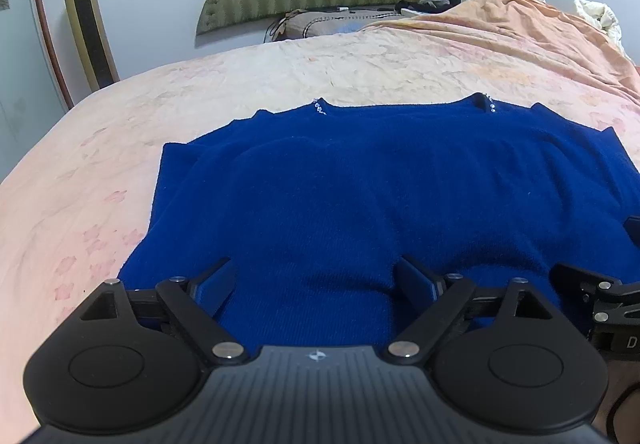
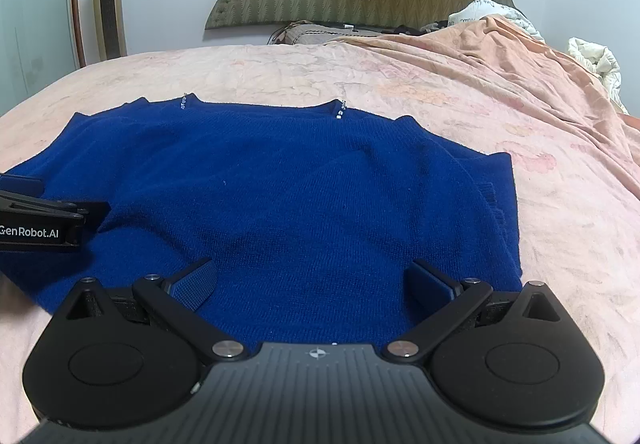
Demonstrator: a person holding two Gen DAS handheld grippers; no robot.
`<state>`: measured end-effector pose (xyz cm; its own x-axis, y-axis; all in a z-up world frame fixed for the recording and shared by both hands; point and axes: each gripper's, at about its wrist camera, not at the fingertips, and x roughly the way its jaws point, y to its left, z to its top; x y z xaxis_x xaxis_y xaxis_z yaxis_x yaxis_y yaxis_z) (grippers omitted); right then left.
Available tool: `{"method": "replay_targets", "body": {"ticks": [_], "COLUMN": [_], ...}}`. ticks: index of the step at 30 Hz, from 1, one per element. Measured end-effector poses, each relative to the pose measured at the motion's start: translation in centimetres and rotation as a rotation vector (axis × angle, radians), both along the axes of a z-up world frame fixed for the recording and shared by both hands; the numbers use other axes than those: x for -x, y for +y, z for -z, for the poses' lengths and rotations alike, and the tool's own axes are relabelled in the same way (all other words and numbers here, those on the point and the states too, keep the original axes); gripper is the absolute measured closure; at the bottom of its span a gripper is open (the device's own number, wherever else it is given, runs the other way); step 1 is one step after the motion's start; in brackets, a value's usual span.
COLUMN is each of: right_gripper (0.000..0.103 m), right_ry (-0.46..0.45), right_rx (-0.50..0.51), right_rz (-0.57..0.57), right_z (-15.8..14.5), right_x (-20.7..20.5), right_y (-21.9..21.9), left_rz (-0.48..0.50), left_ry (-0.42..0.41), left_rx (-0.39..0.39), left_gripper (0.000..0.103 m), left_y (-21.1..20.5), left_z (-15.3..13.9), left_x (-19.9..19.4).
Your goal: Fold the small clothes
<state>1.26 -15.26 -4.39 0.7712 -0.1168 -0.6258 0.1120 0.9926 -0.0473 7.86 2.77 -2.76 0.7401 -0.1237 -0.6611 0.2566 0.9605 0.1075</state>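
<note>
Directly under both wide-spread claws — left claw (image 1: 316,280), right claw (image 2: 314,280) — lies the blue sweater (image 2: 280,184).

"GenRobot.AI" in white on left gripper (image 2: 44,220), seen from right wrist

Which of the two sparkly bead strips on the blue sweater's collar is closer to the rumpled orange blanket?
The bead strip at the collar's right end, on the blanket side. The other strip sits toward the gold tower fan.
</note>
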Motion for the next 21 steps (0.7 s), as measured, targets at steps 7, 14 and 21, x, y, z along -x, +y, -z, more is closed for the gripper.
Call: {"method": "replay_targets", "body": {"ticks": [7,14,21], "right_gripper": [0.0,0.0,0.0], "right_ry": [-0.001,-0.001,-0.002], "right_rx": [-0.001,-0.004,-0.007], "right_rz": [0.0,0.0,0.001], "right_z": [0.0,0.01,-0.01], "right_x": [0.0,-0.01,0.07], "right_y": [0.01,0.1,0.1], "left_rz": [-0.039,-0.047,-0.048], "left_ry": [-0.06,-0.075,-0.091], "left_rx": [0.021,0.025,-0.004], "left_gripper": [0.003,0.001,0.0], "left_y": [0.49,0.69,0.29], "left_z": [0.81,0.92,1.04], "left_x": [0.58,0.67,0.71]}}
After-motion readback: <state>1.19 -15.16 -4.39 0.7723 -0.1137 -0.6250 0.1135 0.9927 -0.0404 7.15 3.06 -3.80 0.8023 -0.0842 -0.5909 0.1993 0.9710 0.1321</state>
